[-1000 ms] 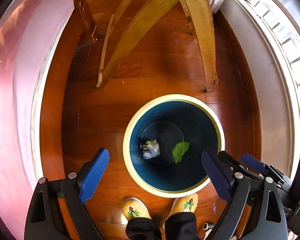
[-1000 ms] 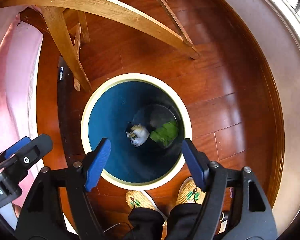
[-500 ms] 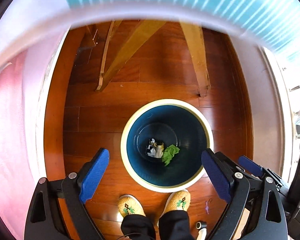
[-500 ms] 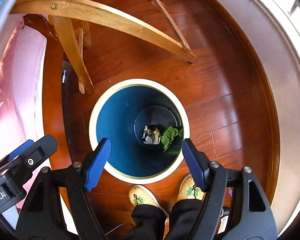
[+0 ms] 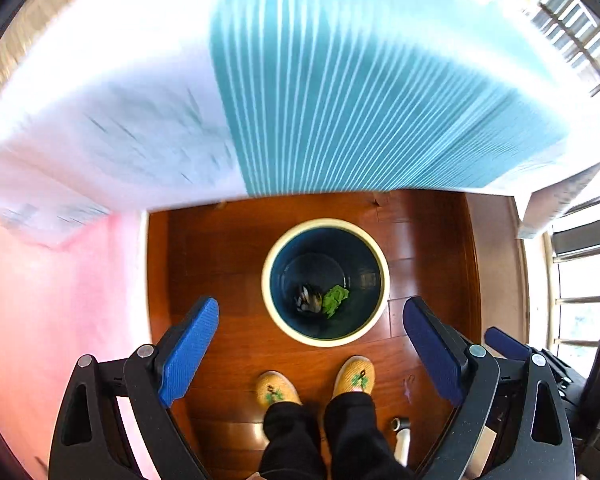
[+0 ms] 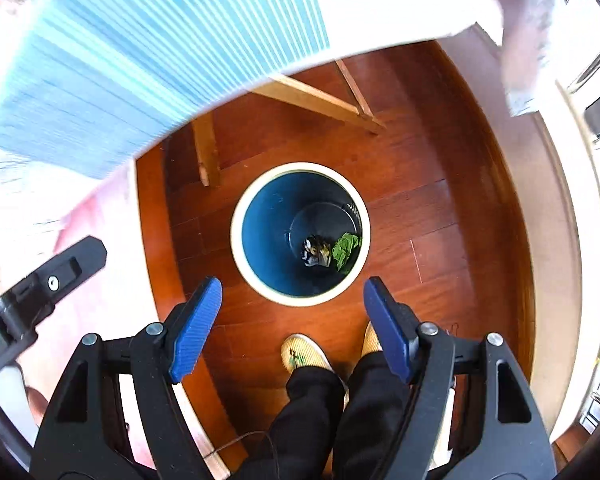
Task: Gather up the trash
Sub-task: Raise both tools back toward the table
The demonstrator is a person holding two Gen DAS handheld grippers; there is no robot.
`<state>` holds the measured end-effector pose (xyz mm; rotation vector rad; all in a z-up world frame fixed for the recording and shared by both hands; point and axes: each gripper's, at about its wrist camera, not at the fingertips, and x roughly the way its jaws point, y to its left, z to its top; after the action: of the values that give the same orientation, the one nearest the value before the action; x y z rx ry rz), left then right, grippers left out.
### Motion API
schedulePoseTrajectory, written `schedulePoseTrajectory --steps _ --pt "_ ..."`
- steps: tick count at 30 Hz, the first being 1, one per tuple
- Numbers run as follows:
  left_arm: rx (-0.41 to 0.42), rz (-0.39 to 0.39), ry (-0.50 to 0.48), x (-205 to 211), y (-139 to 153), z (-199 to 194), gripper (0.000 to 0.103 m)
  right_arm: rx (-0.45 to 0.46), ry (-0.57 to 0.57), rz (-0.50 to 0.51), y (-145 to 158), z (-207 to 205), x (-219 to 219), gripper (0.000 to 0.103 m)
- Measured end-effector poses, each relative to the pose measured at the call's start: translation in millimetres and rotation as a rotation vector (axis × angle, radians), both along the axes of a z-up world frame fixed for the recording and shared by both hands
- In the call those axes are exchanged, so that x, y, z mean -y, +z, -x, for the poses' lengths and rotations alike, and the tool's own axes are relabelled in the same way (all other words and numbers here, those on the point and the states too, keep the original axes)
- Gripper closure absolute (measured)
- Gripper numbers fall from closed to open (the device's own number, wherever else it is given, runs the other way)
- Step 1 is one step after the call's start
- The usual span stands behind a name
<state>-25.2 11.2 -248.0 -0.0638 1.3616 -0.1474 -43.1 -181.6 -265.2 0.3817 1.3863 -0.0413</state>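
Observation:
A round bin (image 5: pixel 382 292) (image 6: pixel 238 248) with a cream rim and dark blue inside stands on the wooden floor far below both grippers. At its bottom lie a crumpled white and dark wrapper (image 5: pixel 309 300) (image 6: pixel 318 251) and a green scrap (image 5: pixel 335 298) (image 6: pixel 346 247). My left gripper (image 5: pixel 311 346) points steeply down, open, with nothing between its blue pads. My right gripper (image 6: pixel 293 326) is open too and holds nothing. Part of the right gripper (image 5: pixel 508 344) shows at the edge of the left wrist view, and the black body of the left gripper (image 6: pixel 40 292) at the left of the right wrist view.
A table with a blue-and-white striped cloth (image 5: pixel 340 80) (image 6: pixel 120 60) fills the top of both views, blurred. Wooden table legs (image 6: pixel 206 148) stand beyond the bin. The person's slippers (image 5: pixel 354 374) (image 6: pixel 302 354) and dark trouser legs are just below the bin. Pink fabric (image 5: pixel 52 300) lies left; windows right.
Both grippers have risen well above the bin, which looks smaller now. The striped tabletop has come into view at the top. The trash stays in the bin; both jaws stay open.

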Motion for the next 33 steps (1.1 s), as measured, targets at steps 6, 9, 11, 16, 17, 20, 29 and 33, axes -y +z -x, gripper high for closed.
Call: schedulePoseTrajectory --steps 6,9,11,16,17,20,29,33 --pt "0.075 0.014 -0.035 -11 98 13 0.008 0.090 0.003 0.034 101 16 -4 0.032" --pt "0.127 0.027 -0.054 -19 145 18 0.008 0.156 0.007 0.053 148 21 -11 0.032" --pt "0.177 0.021 -0.069 -23 176 20 0.008 0.207 0.013 0.070 177 24 -16 0.032" --pt "0.303 0.021 -0.095 -35 249 20 0.008 0.332 0.031 0.122 242 28 -33 0.032" --pt "0.318 0.025 -0.093 -40 261 19 0.008 0.353 0.033 0.128 253 27 -36 0.032" --pt "0.368 0.032 -0.096 -44 292 18 0.008 0.423 0.043 0.166 282 28 -46 0.032" --pt "0.456 0.039 -0.162 -26 345 6 0.011 0.547 0.051 0.229 352 18 -50 0.032" --pt "0.481 0.017 -0.185 -8 351 -7 0.011 0.552 0.047 0.236 359 4 -38 0.032"
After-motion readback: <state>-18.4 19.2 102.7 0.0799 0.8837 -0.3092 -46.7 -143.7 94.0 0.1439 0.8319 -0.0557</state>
